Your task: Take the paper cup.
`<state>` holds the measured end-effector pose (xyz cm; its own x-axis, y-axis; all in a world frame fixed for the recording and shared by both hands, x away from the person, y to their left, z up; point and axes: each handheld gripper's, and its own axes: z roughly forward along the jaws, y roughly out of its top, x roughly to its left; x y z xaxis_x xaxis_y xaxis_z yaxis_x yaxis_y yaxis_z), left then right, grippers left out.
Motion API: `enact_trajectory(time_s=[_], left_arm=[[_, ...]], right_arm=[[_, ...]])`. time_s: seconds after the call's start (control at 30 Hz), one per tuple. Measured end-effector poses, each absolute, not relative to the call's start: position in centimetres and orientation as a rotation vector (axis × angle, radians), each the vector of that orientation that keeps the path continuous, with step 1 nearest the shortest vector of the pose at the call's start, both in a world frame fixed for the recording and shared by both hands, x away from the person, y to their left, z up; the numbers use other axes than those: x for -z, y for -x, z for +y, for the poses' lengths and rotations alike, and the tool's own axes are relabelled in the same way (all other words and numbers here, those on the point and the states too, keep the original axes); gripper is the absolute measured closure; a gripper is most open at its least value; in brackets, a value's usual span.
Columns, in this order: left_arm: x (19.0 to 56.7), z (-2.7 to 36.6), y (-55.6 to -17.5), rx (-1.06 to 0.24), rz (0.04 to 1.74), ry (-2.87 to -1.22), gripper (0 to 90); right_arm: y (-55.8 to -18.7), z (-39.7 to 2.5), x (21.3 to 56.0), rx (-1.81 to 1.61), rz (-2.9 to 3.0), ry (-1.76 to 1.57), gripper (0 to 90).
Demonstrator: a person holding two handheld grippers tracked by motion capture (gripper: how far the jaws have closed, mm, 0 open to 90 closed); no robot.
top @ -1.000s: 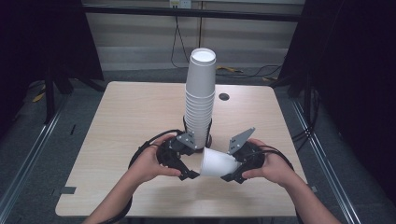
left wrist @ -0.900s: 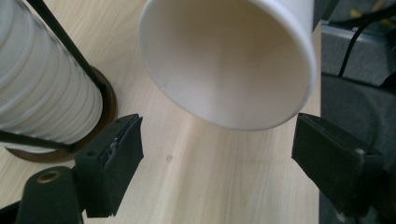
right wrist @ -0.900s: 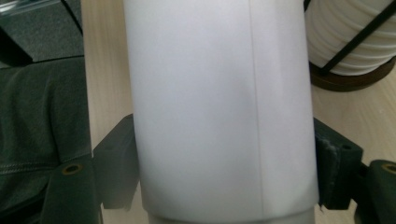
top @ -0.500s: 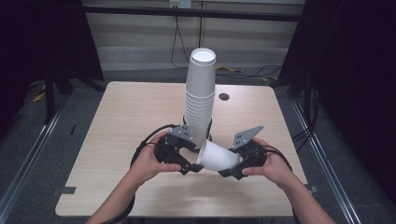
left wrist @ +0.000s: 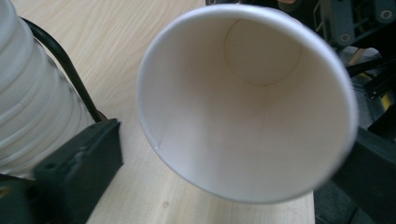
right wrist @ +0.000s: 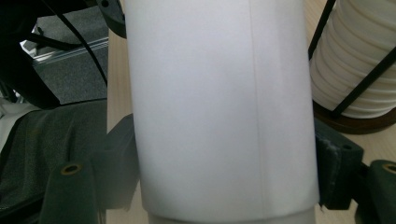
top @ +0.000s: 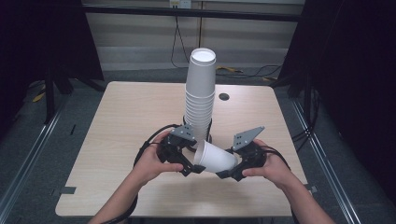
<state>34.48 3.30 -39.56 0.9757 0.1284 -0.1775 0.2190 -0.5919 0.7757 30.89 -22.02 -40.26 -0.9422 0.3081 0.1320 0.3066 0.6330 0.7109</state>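
A smooth white paper cup (top: 215, 157), tapered and lying sideways above the pale wood-grain table (top: 116, 130), is pinched by the right gripper (top: 229, 169). The left gripper (top: 190, 164) is spread at its rolled rim, beside the ribbed cup stack (top: 201, 100).

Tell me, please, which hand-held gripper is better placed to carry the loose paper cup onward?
The right hand-held gripper: its jaws clamp the paper cup around its body. The left hand-held gripper only faces the cup's open rim, jaws apart, beside the cup stack.

Table evenly lit, bkgd dark; close views blurry.
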Motion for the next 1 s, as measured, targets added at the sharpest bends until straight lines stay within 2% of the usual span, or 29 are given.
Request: enact_trajectory(time_s=[0.27,0.5,0.73,1.0], left_arm=[[39.7,3.1,-34.6,0.187,0.218,-2.168,4.7],[39.5,3.4,-34.4,0.179,0.216,-2.169,8.2],[39.2,4.0,-34.2,0.169,0.217,-2.225,11.4],[38.9,5.8,-34.4,0.122,0.301,-2.328,11.0]], right_arm=[[-31.0,-21.7,40.1,-1.259,2.828,-0.496,23.6],[-30.9,-21.6,40.2,-1.275,2.819,-0.487,23.3],[-30.6,-20.9,41.0,-1.26,2.783,-0.47,20.4],[-30.5,-21.4,42.0,-1.232,2.748,-0.589,14.1]])
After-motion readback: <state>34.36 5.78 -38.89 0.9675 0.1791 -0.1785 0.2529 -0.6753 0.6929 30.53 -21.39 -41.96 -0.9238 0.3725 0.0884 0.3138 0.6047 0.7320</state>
